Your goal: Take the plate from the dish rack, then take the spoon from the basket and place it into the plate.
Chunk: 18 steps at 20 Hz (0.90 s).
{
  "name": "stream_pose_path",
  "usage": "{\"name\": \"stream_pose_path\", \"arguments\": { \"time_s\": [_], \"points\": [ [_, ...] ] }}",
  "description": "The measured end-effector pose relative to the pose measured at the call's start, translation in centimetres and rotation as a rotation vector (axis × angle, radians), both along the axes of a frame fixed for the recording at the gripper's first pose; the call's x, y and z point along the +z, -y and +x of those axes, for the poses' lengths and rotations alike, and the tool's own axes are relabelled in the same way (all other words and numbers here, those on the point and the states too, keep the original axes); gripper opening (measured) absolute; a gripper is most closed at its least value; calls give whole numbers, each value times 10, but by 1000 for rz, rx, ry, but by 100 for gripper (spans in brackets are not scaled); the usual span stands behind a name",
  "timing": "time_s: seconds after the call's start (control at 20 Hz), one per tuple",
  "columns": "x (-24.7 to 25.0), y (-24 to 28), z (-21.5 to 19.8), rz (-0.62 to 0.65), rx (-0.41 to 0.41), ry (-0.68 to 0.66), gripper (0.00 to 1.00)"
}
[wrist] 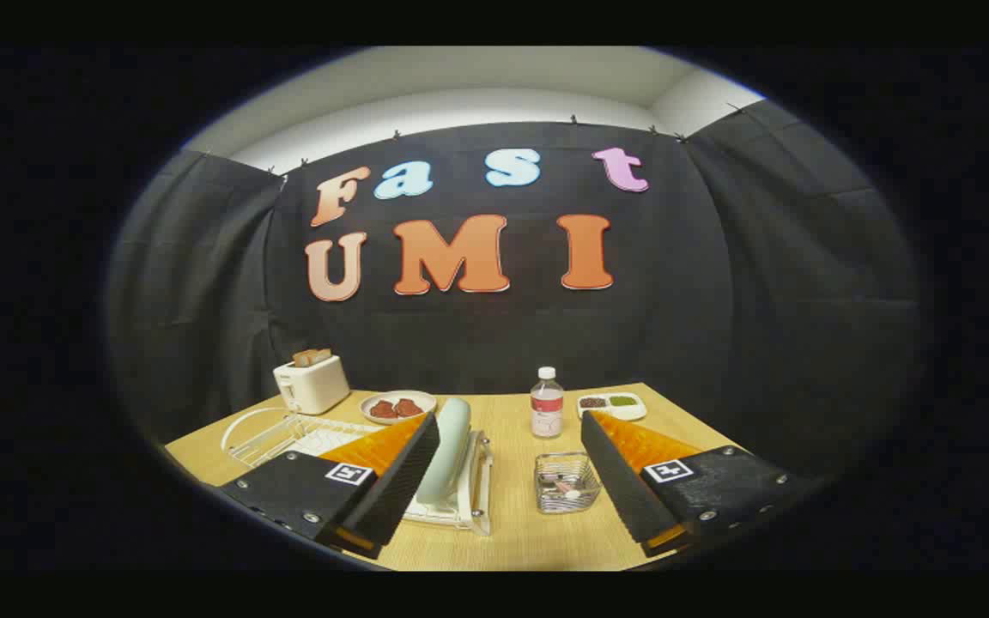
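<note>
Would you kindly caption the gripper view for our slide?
Open gripper above the table, pale plate upright in the dish rack and wire basket between its jaws.

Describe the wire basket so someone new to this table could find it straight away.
Start at the wooden table and find the clear bottle standing near its middle. Directly in front of the bottle, between the open gripper fingers, sits the small wire basket. Unlike the white dish rack to its left, holding an upright plate, it is a low see-through mesh cup.
</note>
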State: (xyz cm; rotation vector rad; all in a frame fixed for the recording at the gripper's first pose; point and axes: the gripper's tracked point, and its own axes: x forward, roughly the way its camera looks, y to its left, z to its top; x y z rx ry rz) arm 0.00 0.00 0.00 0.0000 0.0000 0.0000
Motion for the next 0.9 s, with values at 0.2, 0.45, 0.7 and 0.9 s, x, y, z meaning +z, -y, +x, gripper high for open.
{"name": "stream_pose_path", "arguments": {
  "time_s": [0.2,0.45,0.7,0.9],
  "points": [
    [-2,8,-2,-2,-15,-9,99],
    [-1,15,-5,8,-32,-11,99],
    [-6,15,-5,13,-36,-29,99],
    [-11,5,0,21,-29,-51,99]
  ]
}}
